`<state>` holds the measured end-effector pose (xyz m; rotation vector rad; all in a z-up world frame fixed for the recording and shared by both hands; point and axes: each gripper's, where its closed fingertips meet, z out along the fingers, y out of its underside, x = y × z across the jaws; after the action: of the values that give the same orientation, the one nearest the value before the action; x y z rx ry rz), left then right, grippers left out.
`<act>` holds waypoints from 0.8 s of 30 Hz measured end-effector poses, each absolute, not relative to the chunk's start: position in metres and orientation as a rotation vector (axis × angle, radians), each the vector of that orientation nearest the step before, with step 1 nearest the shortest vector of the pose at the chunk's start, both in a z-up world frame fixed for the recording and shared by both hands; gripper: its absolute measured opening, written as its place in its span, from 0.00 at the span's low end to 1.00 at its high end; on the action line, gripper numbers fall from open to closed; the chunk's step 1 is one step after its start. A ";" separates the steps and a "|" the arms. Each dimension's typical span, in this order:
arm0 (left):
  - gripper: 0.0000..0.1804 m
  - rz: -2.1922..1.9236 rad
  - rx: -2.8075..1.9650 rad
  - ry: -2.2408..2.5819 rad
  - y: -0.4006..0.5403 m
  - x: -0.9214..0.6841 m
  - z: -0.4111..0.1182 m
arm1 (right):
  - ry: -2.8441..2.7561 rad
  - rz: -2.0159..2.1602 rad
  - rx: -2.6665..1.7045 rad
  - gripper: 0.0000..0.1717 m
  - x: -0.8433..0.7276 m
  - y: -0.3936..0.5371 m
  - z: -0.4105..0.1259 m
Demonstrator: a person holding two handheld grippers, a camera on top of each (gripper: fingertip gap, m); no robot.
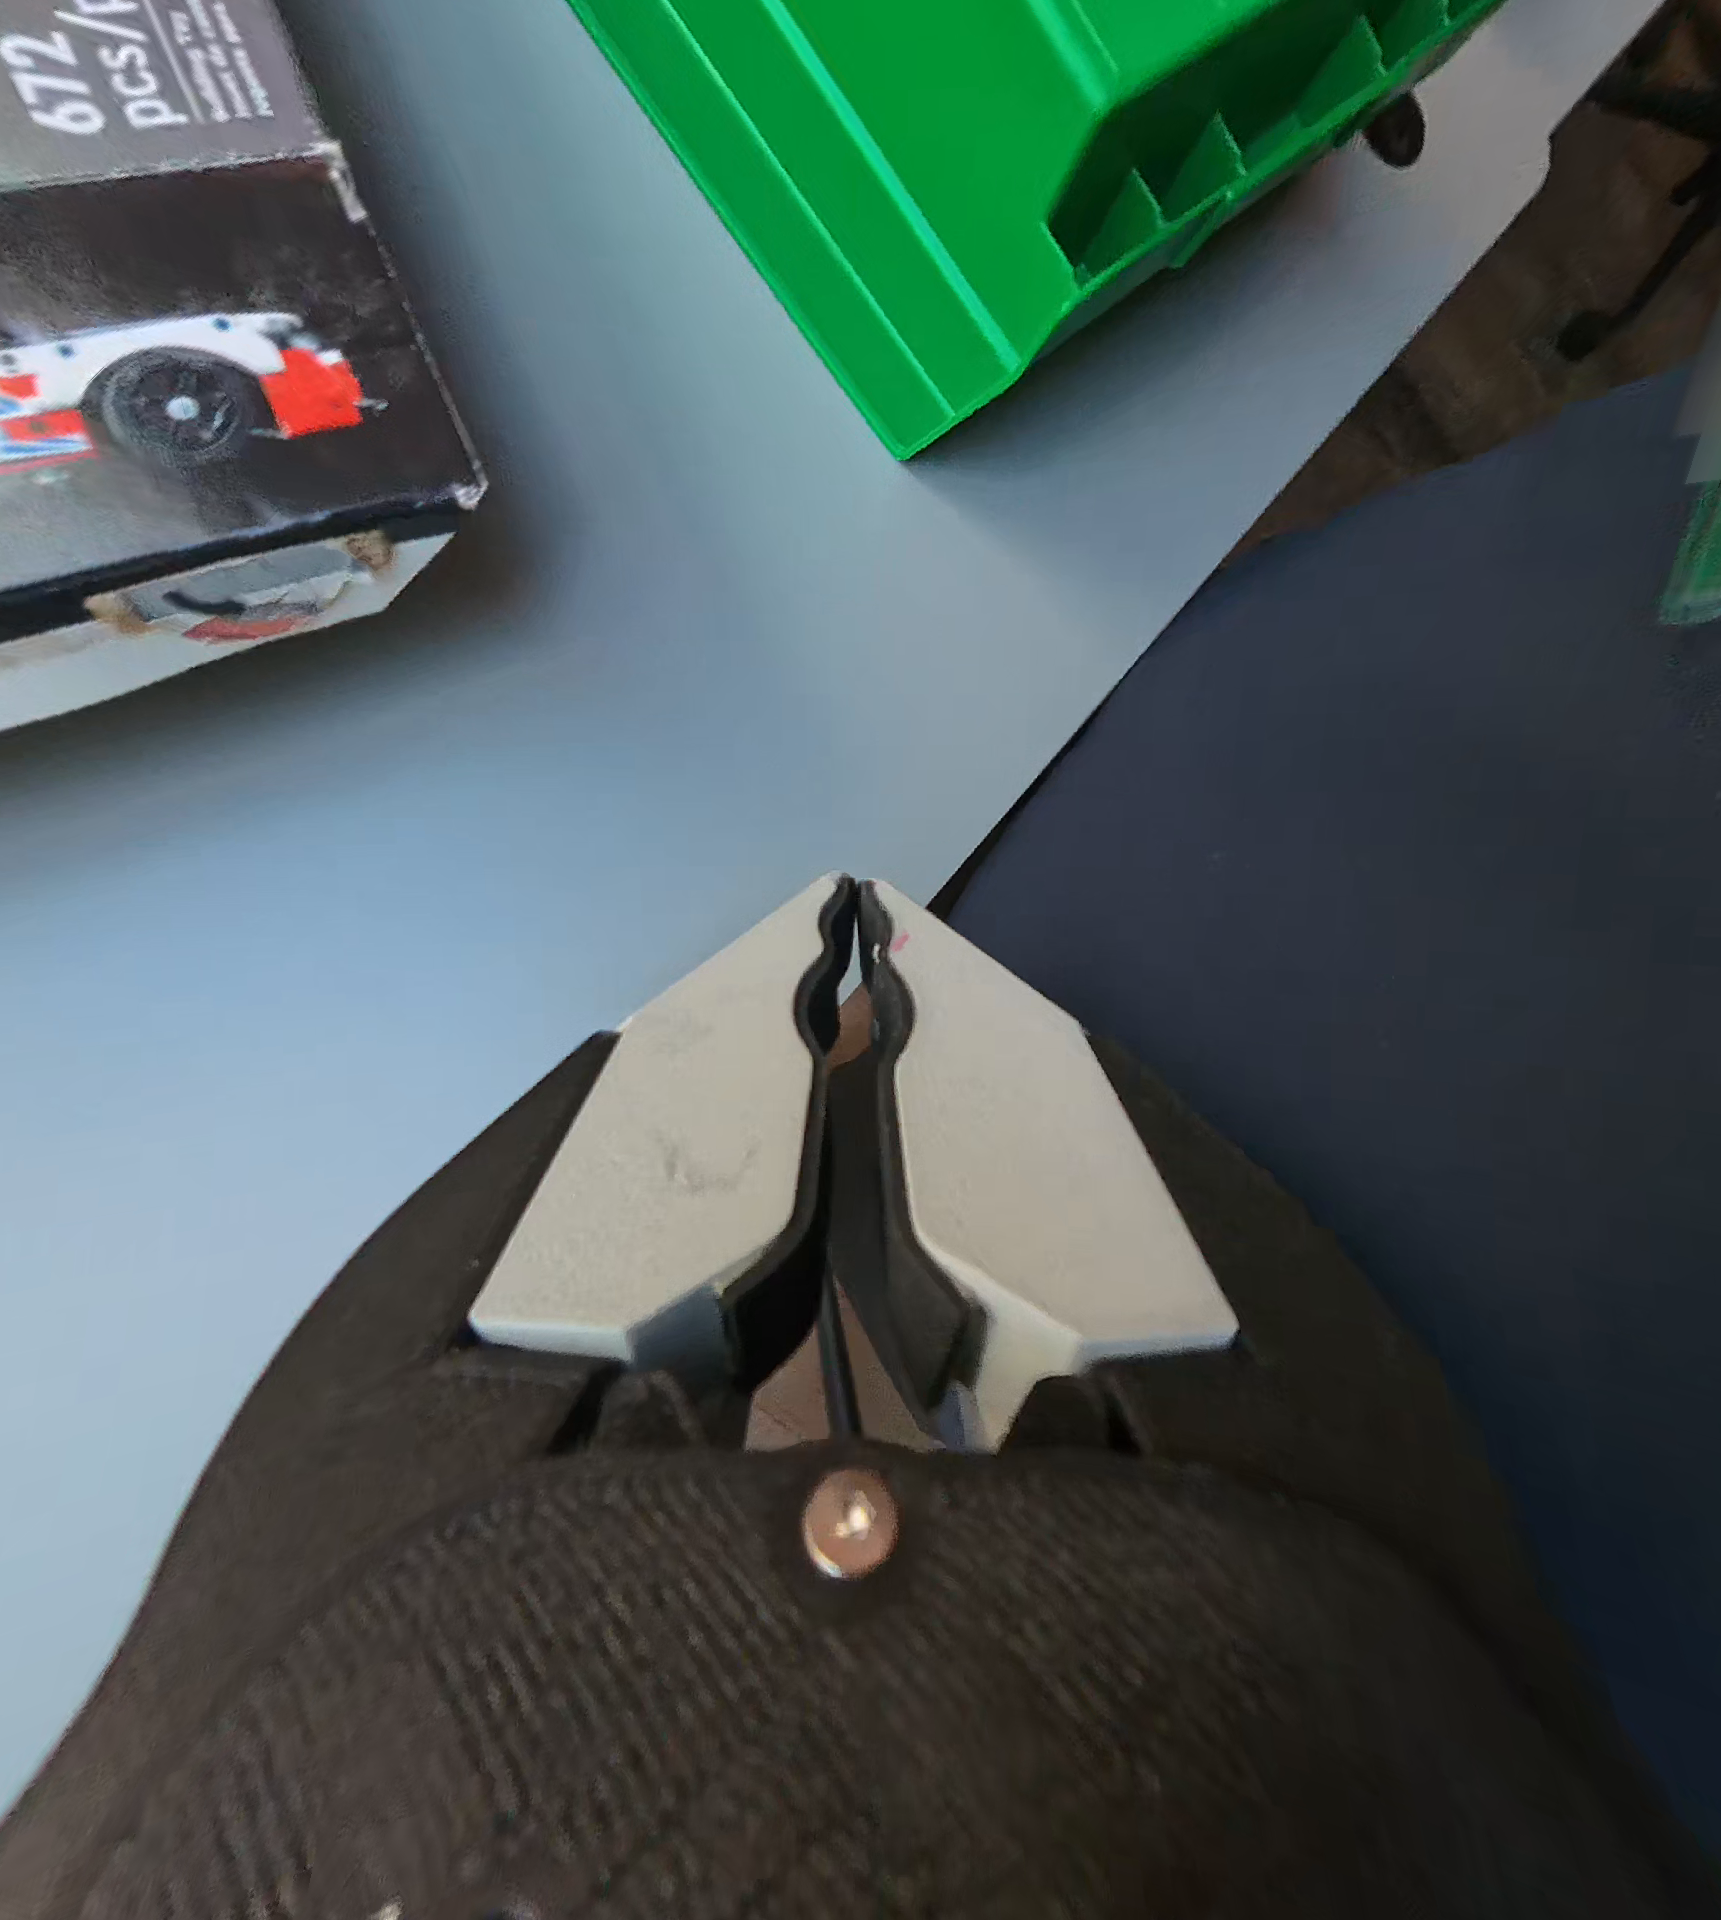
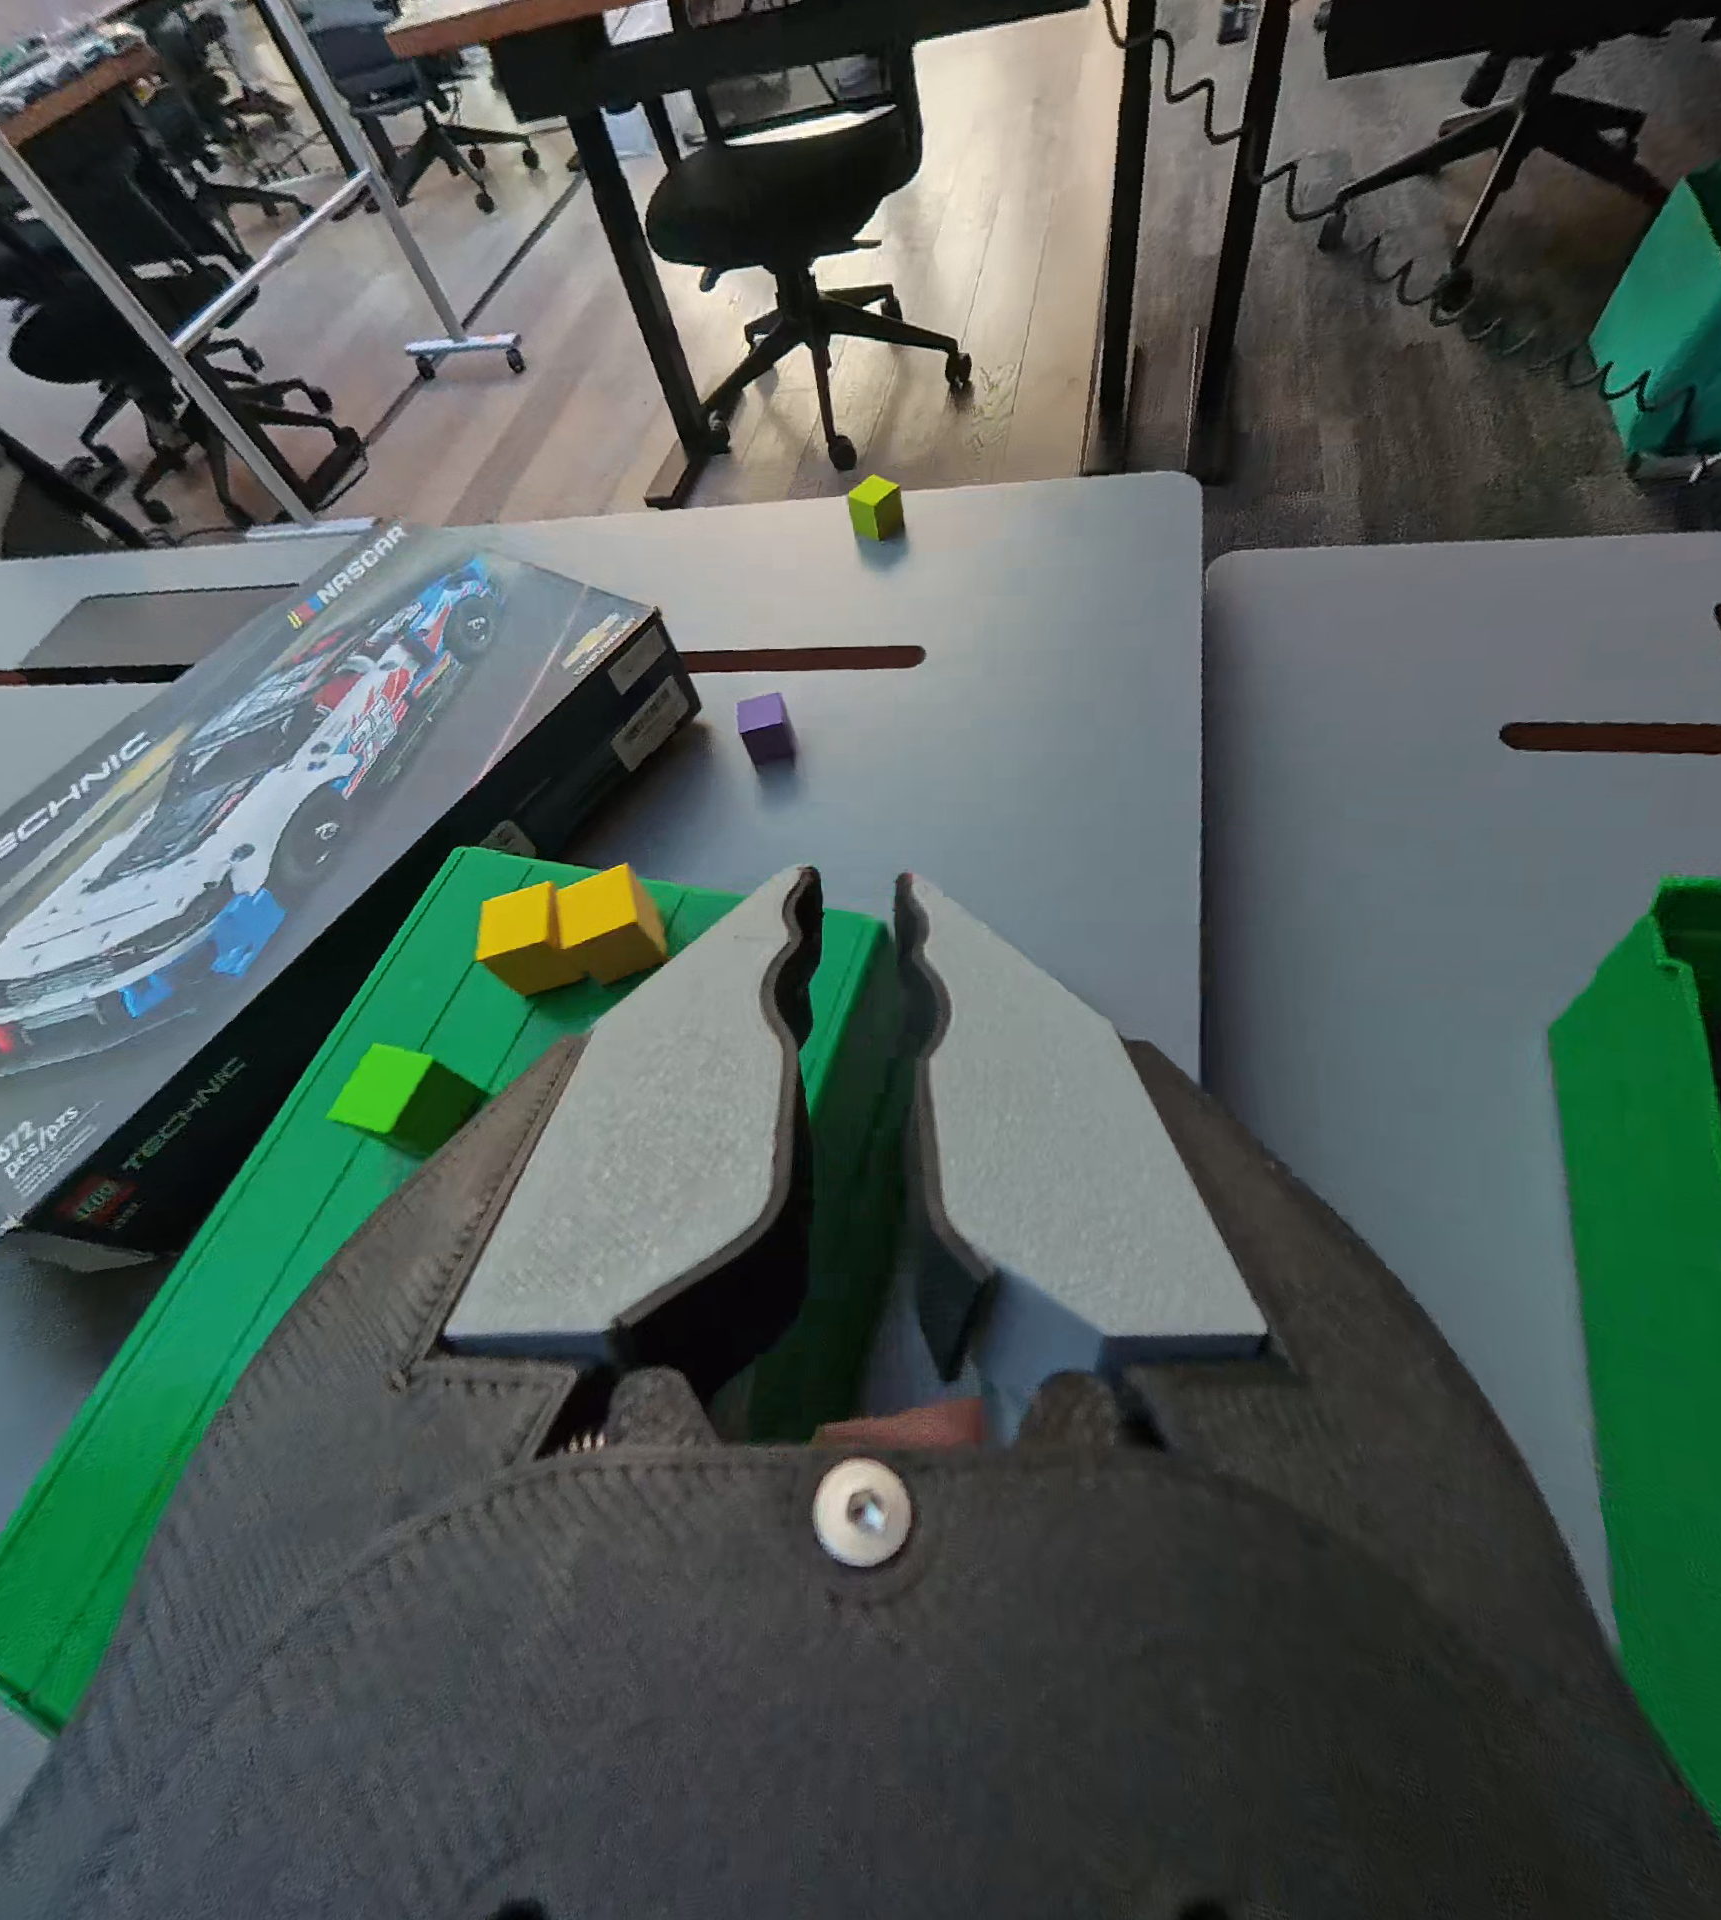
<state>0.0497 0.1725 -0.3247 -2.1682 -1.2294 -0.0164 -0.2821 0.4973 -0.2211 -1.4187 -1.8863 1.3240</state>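
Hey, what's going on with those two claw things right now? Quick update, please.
Left gripper shut, empty, above grey table edge. Right gripper open, empty, over green box bearing two yellow cubes and green cube.

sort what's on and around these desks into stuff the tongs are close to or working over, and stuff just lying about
By the tongs:
- right tongs, open and holding nothing, over the green box
- two yellow blocks and a green block on that box
- left tongs, shut, over the desk edge

Lying about:
- toy car box
- purple block
- lime block
- green bin
- office chair
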 end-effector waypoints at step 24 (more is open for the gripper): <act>0.00 0.039 -2.141 -1.784 0.255 0.057 -0.343 | -2.615 1.466 -0.784 0.18 -0.434 0.411 -0.304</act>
<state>0.0570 0.2545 -0.3433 -2.1409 -1.7844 0.0392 -0.4337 0.4113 -0.3038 -0.7842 -2.6153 1.4659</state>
